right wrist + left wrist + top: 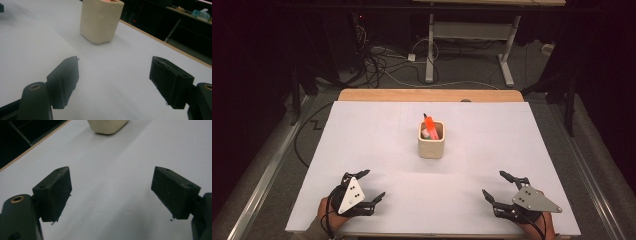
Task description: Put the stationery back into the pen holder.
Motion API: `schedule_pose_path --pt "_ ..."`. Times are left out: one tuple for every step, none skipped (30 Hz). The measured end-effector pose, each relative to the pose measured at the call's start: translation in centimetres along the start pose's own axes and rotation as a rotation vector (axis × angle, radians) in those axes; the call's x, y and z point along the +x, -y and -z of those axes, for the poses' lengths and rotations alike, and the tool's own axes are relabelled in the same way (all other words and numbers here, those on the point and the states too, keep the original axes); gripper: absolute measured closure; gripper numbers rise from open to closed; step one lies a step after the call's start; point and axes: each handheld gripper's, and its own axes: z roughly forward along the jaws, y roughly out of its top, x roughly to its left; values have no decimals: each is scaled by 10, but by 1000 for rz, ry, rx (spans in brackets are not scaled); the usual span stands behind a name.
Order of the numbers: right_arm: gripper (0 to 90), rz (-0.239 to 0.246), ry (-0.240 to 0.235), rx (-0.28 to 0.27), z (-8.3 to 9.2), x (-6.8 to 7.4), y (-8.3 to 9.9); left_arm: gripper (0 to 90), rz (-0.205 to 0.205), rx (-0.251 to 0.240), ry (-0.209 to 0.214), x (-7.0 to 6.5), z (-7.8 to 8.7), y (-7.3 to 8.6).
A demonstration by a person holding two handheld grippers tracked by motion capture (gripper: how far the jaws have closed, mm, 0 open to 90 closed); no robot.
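Both grippers, left (373, 185) & right (497, 185), wait w/ jaws wide open, holding nothing. Next: reach to the cream square cup (431, 141) w/ orange marker (430, 126).

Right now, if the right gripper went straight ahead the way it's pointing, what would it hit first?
Probably the cream cup. It stands ahead of the open right gripper, slightly left of centre, with bare white table between. Depth is unclear, so the gripper might just pass its right side.

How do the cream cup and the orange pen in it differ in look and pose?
The cream cup is squat, pale and stands upright on the white table; the orange pen is slim, bright and leans inside it, its dark tip above the rim. Both sit mid-table, apart from the open left tongs and right tongs.
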Motion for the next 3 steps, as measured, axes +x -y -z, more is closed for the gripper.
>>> schedule_pose_path --pt "232 2 3 7 0 0 1 162 2 5 2 0 -1 0" --pt "232 1 7 10 0 -1 1 162 5 9 4 1 -2 0" --pt "231 -3 7 15 1 0 1 162 4 14 3 1 -3 0"
